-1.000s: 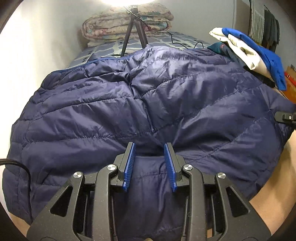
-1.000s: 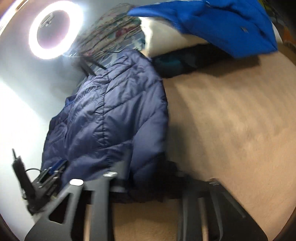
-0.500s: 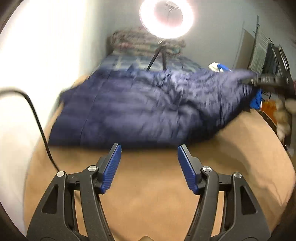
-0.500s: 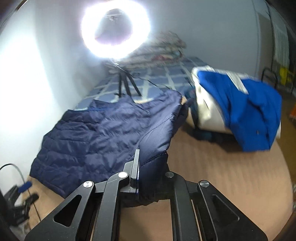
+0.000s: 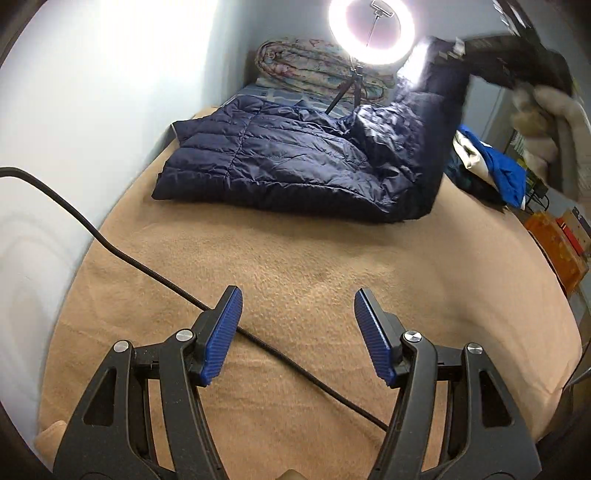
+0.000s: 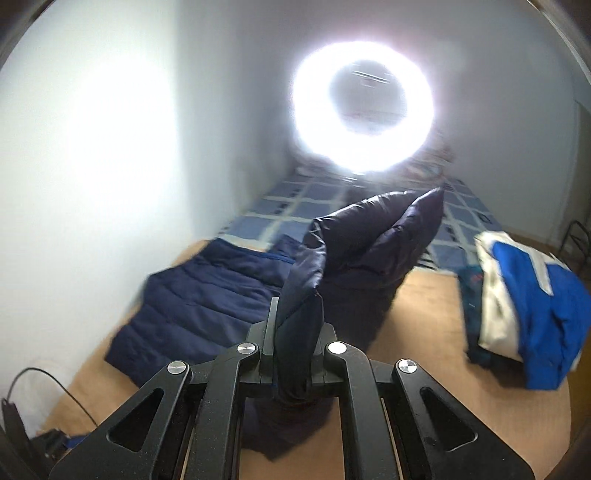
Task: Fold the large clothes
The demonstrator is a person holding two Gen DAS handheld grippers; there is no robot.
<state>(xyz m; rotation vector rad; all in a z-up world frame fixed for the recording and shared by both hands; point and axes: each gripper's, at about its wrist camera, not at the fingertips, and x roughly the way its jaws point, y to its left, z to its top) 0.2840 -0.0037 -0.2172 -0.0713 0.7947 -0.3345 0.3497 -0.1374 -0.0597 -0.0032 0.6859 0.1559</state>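
A navy quilted down jacket (image 5: pixel 280 162) lies on the tan blanket (image 5: pixel 295 266) at the far side of the bed. My left gripper (image 5: pixel 297 332) is open and empty, low over the blanket, well short of the jacket. My right gripper (image 6: pixel 295 332) is shut on an edge of the jacket (image 6: pixel 299 317) and holds it up high, so the right part of the jacket hangs from it. In the left wrist view the right gripper (image 5: pixel 458 48) shows at the upper right, in front of the ring light.
A black cable (image 5: pixel 122 254) runs across the blanket under my left gripper. A lit ring light (image 5: pixel 371 29) on a tripod stands behind the jacket. A blue and white garment pile (image 6: pixel 528 306) lies at the right. Folded quilts (image 5: pixel 306 66) lie at the back by the wall.
My left gripper let go of the jacket, opened and pulled back toward the near side of the bed. My right gripper lifted the jacket's edge up high.
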